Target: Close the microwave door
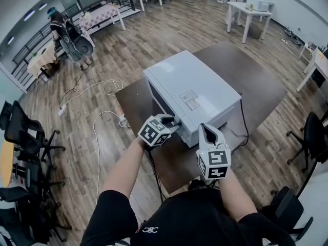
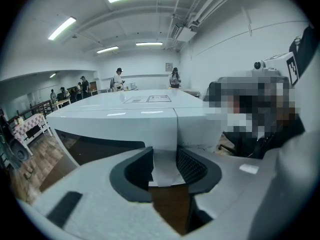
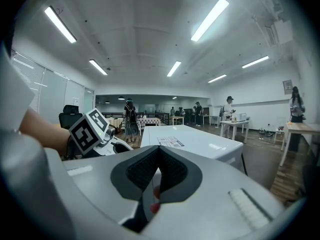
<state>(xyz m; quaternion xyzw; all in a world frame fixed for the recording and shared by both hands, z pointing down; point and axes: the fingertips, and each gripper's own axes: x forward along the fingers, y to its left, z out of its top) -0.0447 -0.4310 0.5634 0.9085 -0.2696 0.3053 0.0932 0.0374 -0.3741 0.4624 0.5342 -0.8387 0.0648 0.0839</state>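
A white microwave [image 1: 192,86] stands on a dark brown table [image 1: 256,81], its door [image 1: 161,104] with the dark window facing me. My left gripper [image 1: 171,123] is at the front of the oven. In the left gripper view its pads [image 2: 192,166] press on a white upright strip at the door's right edge [image 2: 164,161]; the door [image 2: 115,126] looks nearly flush with the body. My right gripper [image 1: 207,129] hovers just off the oven's front right corner, jaws together on nothing [image 3: 159,156]. From there the microwave top [image 3: 190,141] lies ahead and the left gripper's marker cube [image 3: 90,131] is at the left.
A black cord [image 1: 245,122] runs from the microwave over the table's right side. White cables [image 1: 97,94] trail across the wood floor at the left. Office chairs [image 1: 25,137] crowd the left, one chair [image 1: 312,132] stands at the right, and white tables [image 1: 246,12] are further back.
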